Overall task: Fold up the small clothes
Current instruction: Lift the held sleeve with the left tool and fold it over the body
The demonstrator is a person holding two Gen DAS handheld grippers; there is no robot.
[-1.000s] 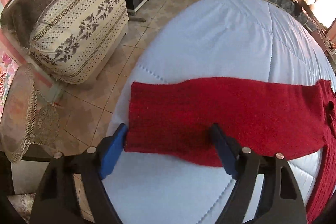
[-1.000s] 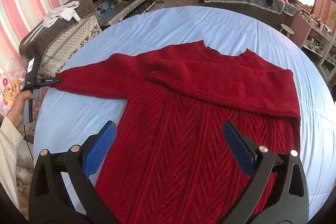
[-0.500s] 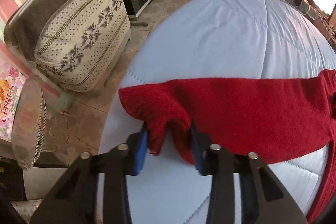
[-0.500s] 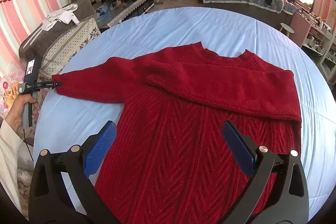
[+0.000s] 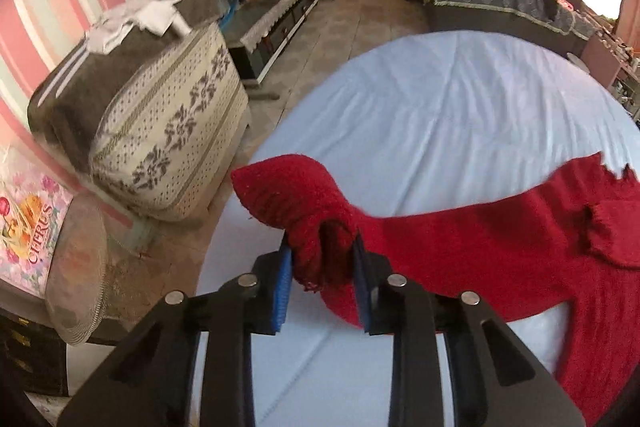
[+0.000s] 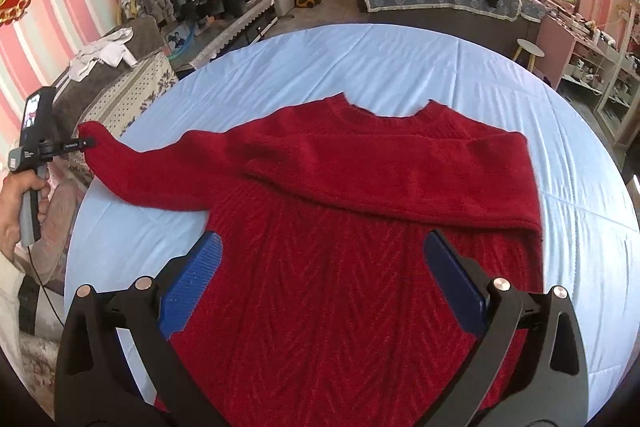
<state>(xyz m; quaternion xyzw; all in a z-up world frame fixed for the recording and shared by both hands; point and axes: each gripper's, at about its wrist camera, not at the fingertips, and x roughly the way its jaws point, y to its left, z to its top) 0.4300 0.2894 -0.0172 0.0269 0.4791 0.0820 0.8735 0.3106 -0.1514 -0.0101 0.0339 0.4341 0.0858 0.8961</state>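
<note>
Pinching the sleeve cuff (image 5: 320,247) near the bed's edge (image 5: 224,227)

The red sweater's (image 6: 340,267) hem is cut off by the right-wrist view's bottom edge.

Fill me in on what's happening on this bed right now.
A person is folding a red sweater spread on the blue bed with two handheld grippers. The left gripper has just been closing on the cuff of the outstretched sleeve, which is now pinched and raised off the bed. The other sleeve already lies folded across the chest. The right gripper hovers open over the sweater's body.
</note>
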